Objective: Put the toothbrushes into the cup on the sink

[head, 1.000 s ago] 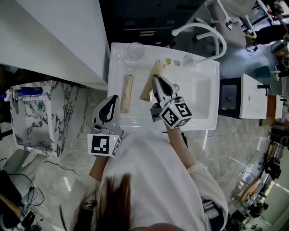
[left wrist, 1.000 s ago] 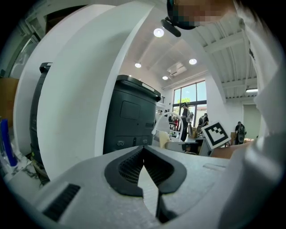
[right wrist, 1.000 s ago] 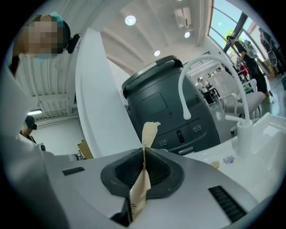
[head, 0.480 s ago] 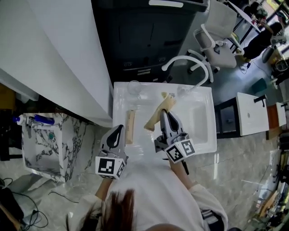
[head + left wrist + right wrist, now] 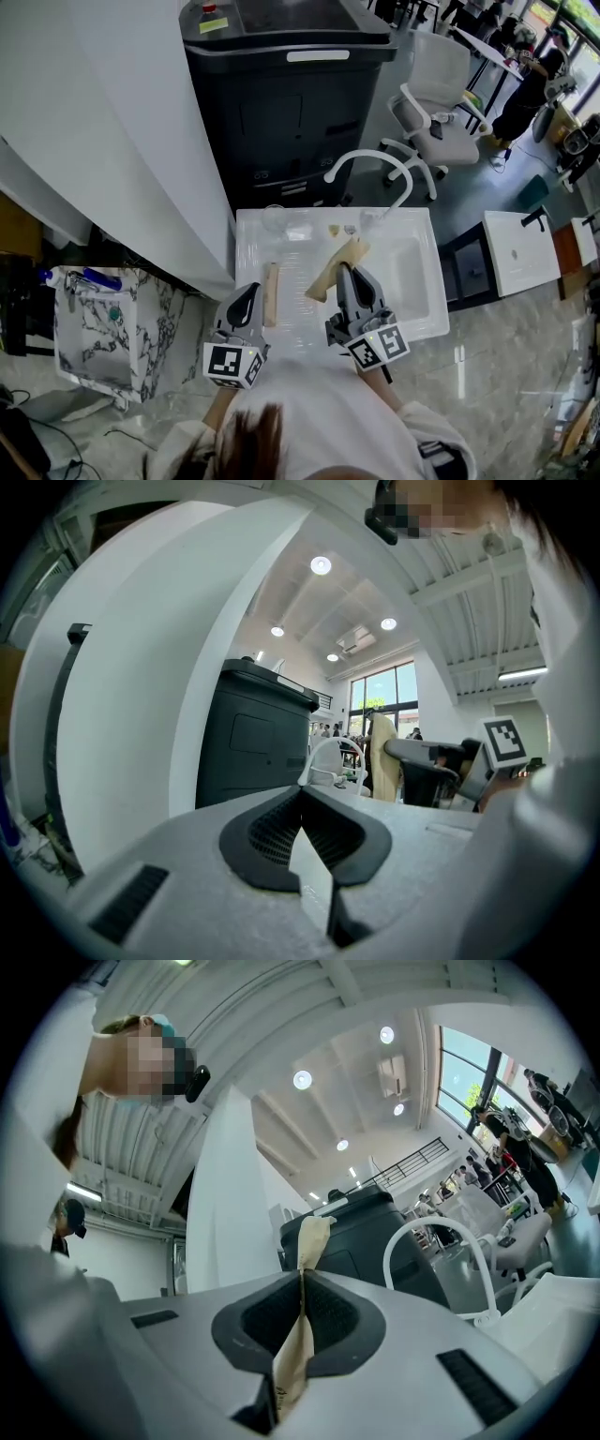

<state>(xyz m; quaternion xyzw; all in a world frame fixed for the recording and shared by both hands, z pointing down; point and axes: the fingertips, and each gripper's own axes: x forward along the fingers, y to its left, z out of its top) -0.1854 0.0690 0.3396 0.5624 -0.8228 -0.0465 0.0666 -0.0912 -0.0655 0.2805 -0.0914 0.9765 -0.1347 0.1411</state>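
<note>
Toothbrush one (image 5: 328,277), sealed in a tan paper wrapper, is clamped between the closed jaws of the right tongs (image 5: 348,273). It slants from near left to far right above the white sink (image 5: 418,283). In the right gripper view the wrapper (image 5: 302,1326) passes between the two dark pads, and its far end stands up beyond the tips of the tongs (image 5: 301,1275).

Toothbrush two (image 5: 271,293), wrapped the same way, lies flat on the left part of the sink top, its length running near to far. The left tongs (image 5: 247,296) hang just to its left and do not touch it. In the left gripper view the jaws of these tongs (image 5: 302,795) are pressed together with nothing between them.

The cup (image 5: 274,220), of clear glass, stands upright at the far left corner of the sink. It is well apart from both toothbrushes, and no toothbrush is visible in it. A black cabinet (image 5: 281,103) stands behind the sink on its far side.
</note>
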